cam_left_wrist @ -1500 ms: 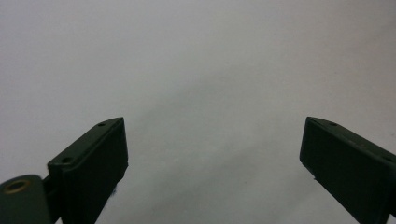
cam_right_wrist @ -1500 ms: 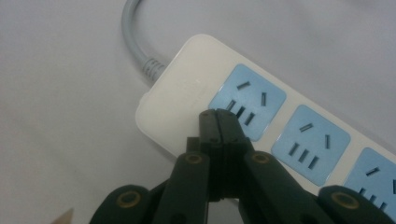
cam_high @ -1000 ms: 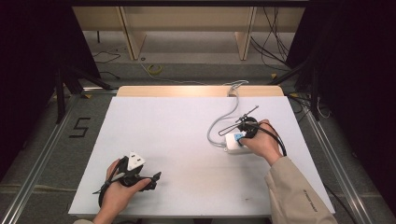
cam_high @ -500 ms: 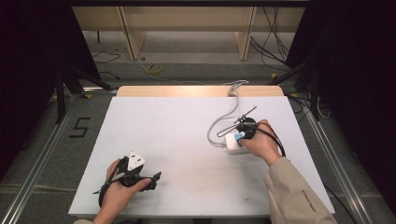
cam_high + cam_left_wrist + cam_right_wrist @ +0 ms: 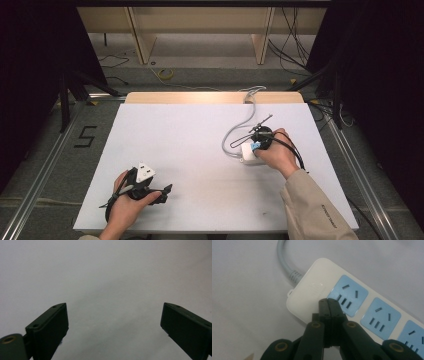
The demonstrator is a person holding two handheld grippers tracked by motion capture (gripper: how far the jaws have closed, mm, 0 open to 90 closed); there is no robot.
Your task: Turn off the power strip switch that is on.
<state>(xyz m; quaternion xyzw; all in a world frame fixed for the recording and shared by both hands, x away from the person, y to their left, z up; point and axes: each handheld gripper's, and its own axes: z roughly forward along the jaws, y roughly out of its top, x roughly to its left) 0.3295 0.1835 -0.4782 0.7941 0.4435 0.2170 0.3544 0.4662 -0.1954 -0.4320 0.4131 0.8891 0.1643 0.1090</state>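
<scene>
High view overhead, gripper views close, all sharing white table

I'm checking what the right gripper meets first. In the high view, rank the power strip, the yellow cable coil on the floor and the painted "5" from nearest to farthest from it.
From the right gripper:
1. Power strip, right beneath it, on the table's right half.
2. Yellow cable coil, on the floor beyond the table's far edge.
3. Painted "5", on the floor off the table's left side.
</scene>
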